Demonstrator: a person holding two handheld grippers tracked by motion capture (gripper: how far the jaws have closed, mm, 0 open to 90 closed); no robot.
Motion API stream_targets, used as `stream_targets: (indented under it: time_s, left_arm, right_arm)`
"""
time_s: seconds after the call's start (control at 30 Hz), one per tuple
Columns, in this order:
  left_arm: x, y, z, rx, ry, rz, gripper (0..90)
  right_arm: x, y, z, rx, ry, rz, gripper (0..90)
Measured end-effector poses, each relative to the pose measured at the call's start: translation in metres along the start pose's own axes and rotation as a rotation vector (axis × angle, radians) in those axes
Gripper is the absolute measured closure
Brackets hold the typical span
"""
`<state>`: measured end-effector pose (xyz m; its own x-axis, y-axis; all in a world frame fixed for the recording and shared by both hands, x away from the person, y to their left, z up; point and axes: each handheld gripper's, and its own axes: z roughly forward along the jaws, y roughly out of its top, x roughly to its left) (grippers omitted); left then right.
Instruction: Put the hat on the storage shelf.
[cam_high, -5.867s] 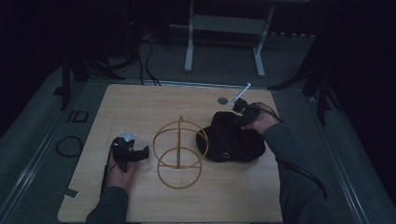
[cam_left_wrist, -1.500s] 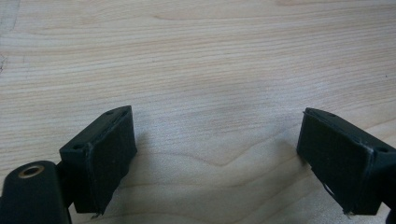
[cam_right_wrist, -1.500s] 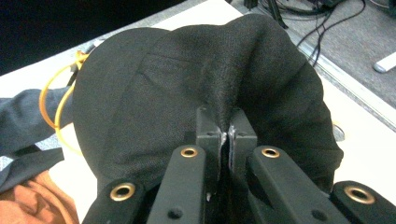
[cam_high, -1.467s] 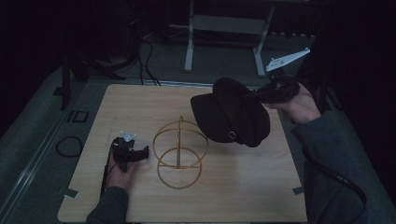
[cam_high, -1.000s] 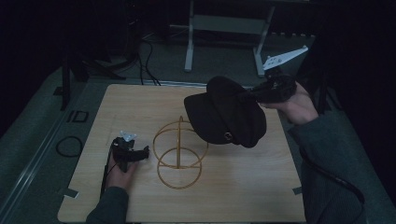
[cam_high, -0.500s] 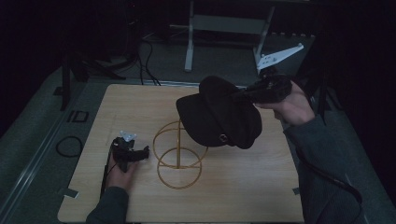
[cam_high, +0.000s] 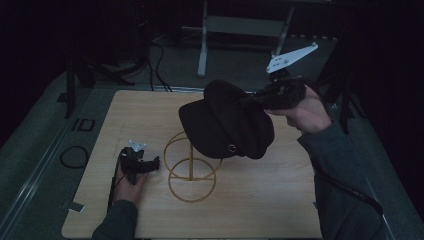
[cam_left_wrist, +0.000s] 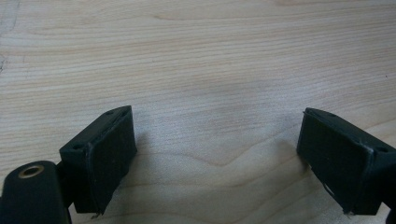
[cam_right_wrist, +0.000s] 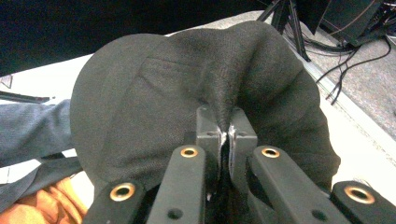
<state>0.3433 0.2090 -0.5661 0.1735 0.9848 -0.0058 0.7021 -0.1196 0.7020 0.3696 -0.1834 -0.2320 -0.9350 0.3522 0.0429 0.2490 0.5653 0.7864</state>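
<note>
Leftward and lower goes the black hat (cam_high: 226, 122) since half a second ago, carried in from the right until it hangs over the top of the gold wire stand (cam_high: 191, 167). Whether cloth and wire touch, I cannot tell; the hat covers the stand's upper ring in the high view. The right hand-held gripper (cam_high: 250, 100) has its jaws pinched tight on a fold of the hat's fabric, and in the right gripper view that pinch is plain, the black cloth (cam_right_wrist: 205, 88) bunched up between the two pads. Its grey three-cornered plate sticks up toward the far right. The right hand (cam_high: 305, 107) wraps the handle, the sleeve running off the near right edge.

Over on the near left, the left hand-held gripper (cam_high: 150, 164) sits low on the wooden surface (cam_high: 260, 200), just beside the stand's base ring, in the same spot as before. Its jaws stand wide apart with bare wood grain (cam_left_wrist: 210, 93) between them. The left hand (cam_high: 127, 185) is partly cut off at the bottom edge. Beyond the surface the room is dark, with metal legs and cables hard to make out.
</note>
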Motion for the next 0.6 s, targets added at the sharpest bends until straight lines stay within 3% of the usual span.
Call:
stream_targets:
  time_s: [0.6]
  left_arm:
    - [0.000,0.000,0.000,0.001,0.001,0.000,11.2]
  right_arm:
    - [0.018,0.026,0.020,-0.003,0.032,-0.058,86.5]
